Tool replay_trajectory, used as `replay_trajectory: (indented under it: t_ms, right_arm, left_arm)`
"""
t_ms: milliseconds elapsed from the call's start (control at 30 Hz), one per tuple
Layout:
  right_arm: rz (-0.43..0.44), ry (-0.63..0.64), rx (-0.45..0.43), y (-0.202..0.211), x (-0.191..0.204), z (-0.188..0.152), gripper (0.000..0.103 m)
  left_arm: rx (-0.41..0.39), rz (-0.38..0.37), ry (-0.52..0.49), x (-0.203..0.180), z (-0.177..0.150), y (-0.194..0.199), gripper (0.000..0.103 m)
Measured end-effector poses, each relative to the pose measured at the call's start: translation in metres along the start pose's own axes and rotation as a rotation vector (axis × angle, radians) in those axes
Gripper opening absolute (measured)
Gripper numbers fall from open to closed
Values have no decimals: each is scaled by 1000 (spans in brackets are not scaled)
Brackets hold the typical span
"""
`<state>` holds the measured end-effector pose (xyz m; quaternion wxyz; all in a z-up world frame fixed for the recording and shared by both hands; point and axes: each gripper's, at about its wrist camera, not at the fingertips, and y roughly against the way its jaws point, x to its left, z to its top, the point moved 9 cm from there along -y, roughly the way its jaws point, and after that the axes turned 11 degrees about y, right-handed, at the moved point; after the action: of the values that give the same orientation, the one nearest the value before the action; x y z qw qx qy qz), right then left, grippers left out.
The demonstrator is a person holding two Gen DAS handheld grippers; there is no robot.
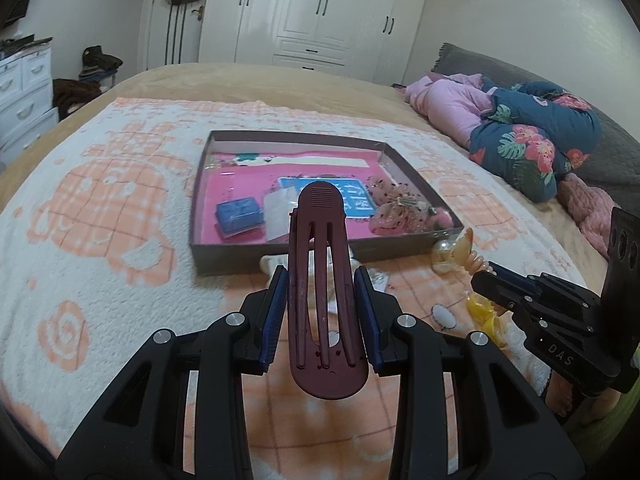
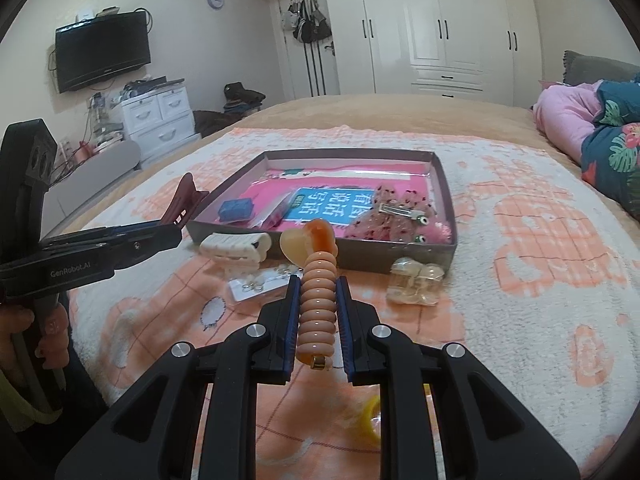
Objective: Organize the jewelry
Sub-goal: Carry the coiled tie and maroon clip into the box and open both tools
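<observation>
Both claws were pinching hair clips above the blanket (image 1: 120, 208): the left gripper (image 1: 320, 296) held a dark red clip (image 1: 320, 264), the right gripper (image 2: 318, 304) a peach ribbed clip (image 2: 316, 300), each short of the shallow box (image 2: 444, 184). Either clip, gripped by its sides, might slip or spring open if tilted and fall outside the box. Around them lay a bed in a bedroom with white wardrobes (image 2: 432, 24).

box (image 2: 320, 240) on blanket (image 2: 520, 280); clips (image 2: 234, 246) in front of box; booklet (image 2: 332, 204) inside it
</observation>
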<state>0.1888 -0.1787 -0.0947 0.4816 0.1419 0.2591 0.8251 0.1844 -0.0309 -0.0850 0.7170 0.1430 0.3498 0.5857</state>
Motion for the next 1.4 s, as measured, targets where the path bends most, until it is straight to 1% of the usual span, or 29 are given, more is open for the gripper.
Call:
replay_trajectory:
  t_ms: [267, 367, 600, 800, 1033, 1400]
  right_arm:
    - [-25, -25, -11, 5, -16, 4, 17]
    - [-32, -41, -8, 4, -21, 6, 17]
    - [-67, -75, -24, 7, -44, 16, 17]
    - [-98, -87, -25, 5, -59, 24, 17]
    - [-113, -88, -27, -2, -69, 33, 17]
    - [-128, -50, -39, -30, -86, 64, 17]
  left_arm:
    - [3, -39, -14, -19, 12, -17, 26]
    - [-13, -47, -39, -29, 21, -20, 26]
    - [-32, -86, -51, -48, 45, -36, 26]
    - [-44, -103, -75, -60, 62, -45, 26]
    - [-43, -98, -86, -58, 70, -57, 26]
    - [-25, -77, -62, -45, 79, -84, 26]
